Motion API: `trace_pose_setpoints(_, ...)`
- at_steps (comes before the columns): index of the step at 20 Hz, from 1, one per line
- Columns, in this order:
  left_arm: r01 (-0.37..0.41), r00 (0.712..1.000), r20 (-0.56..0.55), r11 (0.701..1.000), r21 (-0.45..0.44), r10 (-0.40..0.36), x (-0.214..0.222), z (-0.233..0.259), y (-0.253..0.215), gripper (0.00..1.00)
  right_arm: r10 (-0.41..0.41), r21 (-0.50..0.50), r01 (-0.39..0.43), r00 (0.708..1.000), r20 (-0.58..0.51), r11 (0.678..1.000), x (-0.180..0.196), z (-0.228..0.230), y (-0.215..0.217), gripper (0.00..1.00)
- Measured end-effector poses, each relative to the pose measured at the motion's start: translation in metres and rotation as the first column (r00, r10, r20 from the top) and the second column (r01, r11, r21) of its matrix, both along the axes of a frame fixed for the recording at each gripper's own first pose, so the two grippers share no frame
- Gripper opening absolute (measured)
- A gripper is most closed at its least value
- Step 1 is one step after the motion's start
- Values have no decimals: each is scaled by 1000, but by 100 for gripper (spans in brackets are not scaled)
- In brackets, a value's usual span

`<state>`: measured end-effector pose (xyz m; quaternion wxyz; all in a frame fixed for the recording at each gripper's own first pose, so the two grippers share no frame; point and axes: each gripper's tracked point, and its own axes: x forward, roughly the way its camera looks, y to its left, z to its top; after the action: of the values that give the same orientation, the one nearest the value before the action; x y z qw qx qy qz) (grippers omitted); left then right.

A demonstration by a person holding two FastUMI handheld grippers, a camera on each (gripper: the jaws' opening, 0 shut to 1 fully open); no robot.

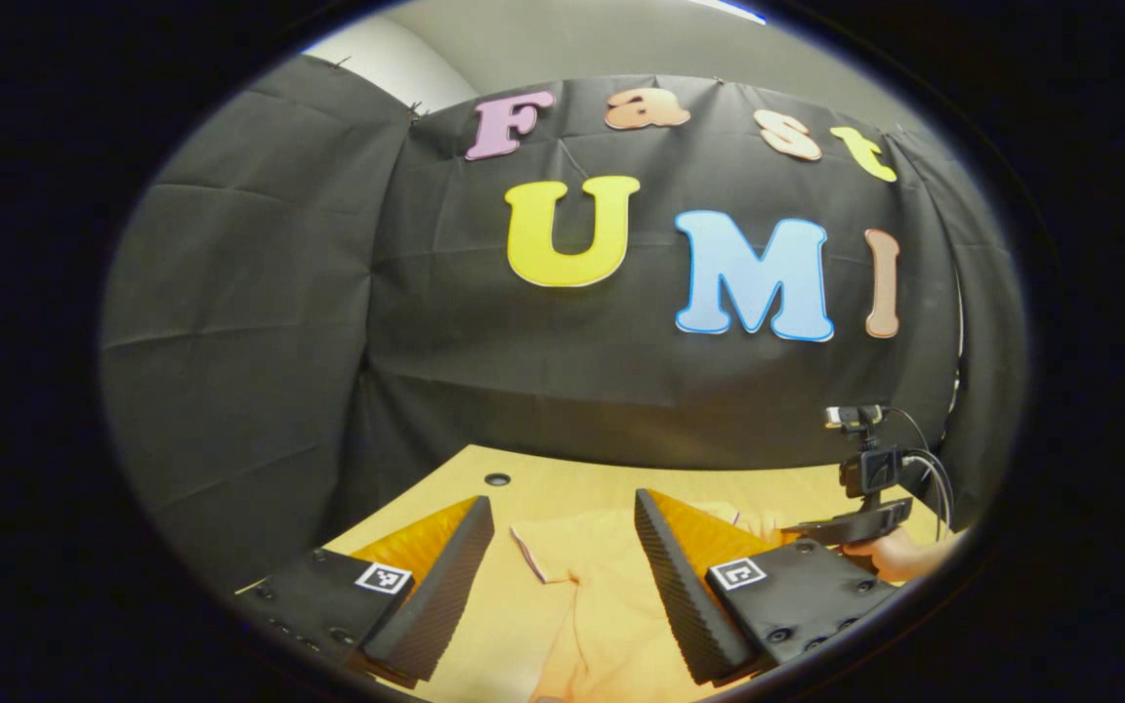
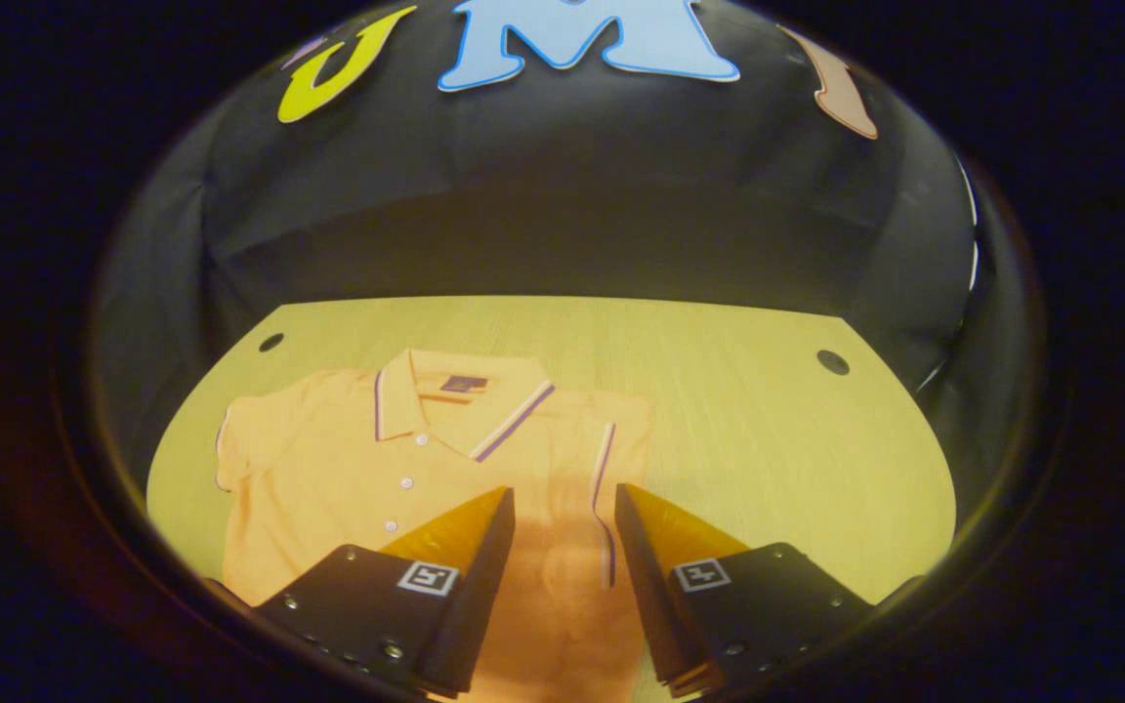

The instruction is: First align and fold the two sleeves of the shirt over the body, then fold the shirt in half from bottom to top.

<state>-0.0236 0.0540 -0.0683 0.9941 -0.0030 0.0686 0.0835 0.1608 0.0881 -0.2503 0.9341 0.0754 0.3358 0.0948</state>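
An orange polo shirt [image 2: 348, 478] lies flat on the wooden table [image 2: 777, 439], collar [image 2: 455, 395] towards the wall. In the right gripper view its right-hand sleeve is folded onto the body, the striped cuff [image 2: 605, 488] running down the chest; the left-hand sleeve [image 2: 230, 439] is still spread out. My right gripper [image 2: 562, 517] hovers open over that cuff, holding nothing. In the left gripper view my left gripper [image 1: 562, 503] is open above the spread sleeve [image 1: 548, 557], nothing between its fingers. The right gripper [image 1: 855, 527] and the hand [image 1: 904, 557] holding it show at far right.
The black cloth wall [image 1: 572, 371] closes off the table's far edge. Round holes sit in the table's back corners [image 2: 270, 342] [image 2: 832, 361]. Bare wood stretches to the right of the shirt [image 2: 816, 488].
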Motion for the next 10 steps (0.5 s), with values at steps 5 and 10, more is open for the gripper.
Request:
trace_pose_setpoints(5, 43, 999, -11, 999, -8, -43, 18, -9, 10, 94, -29, -16, 31, 994, 102, 999, -13, 43, -1, 96)
trace_pose_setpoints(10, 88, 995, -47, 996, -35, -89, 50, -32, 38, 94, -72, -14, 76, 980, 183, 997, -42, 88, 5, 96)
